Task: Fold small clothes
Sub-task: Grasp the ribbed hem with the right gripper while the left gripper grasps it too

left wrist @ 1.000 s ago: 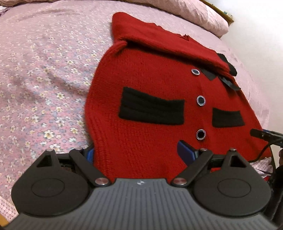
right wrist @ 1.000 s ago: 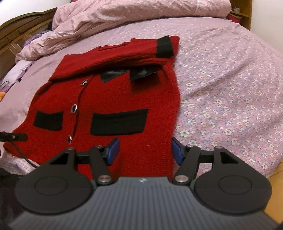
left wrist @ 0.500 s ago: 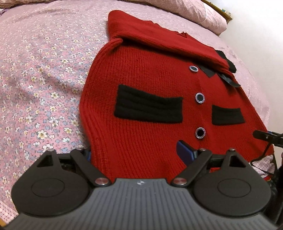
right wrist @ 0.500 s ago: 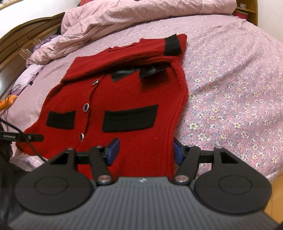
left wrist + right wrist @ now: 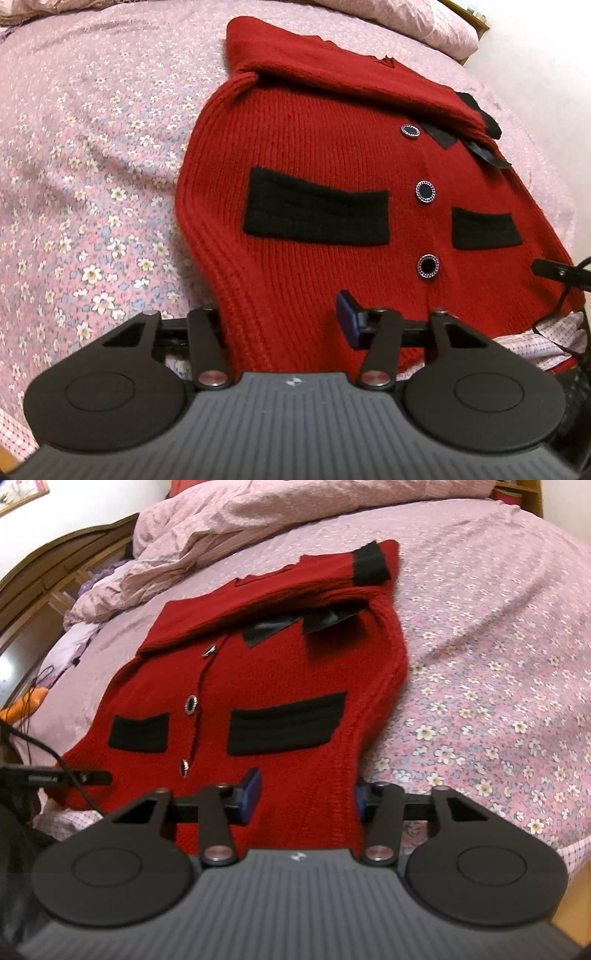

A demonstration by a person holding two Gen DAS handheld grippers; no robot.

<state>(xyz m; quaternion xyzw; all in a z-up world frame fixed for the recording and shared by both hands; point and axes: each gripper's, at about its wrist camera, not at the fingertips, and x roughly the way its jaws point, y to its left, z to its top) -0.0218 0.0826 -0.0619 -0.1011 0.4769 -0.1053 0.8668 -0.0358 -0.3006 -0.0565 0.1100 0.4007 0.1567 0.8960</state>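
Left wrist view
- Garment: red knitted cardigan with black pocket bands and dark round buttons (image 5: 332,206), lying front up on the pink floral bedsheet (image 5: 92,166).
- Sleeves: both appear already folded across the top of the garment; a black cuff shows at the far right end.
- Left gripper (image 5: 280,325): jaws wide apart, straddling the near left hem corner. One blue pad rests over the knit; the other is hidden behind the fabric edge. Nothing clamped.
- Other item: a black cabled device (image 5: 554,271) enters at the right edge.

Right wrist view
- Garment position: the same cardigan (image 5: 266,686) runs away from the camera toward the crumpled pink duvet (image 5: 258,520).
- Right gripper (image 5: 304,794): jaws spread wide, flanking the near right hem corner, fabric lying between the pads, not pinched.
- Surroundings: wooden headboard (image 5: 55,576) at the left.

Progress
- Done: sleeve fold, by appearance.
- Outstanding: pinching both hem corners and folding the body up toward the collar.
- Judgement: roughly mid-task; grasp not yet made.
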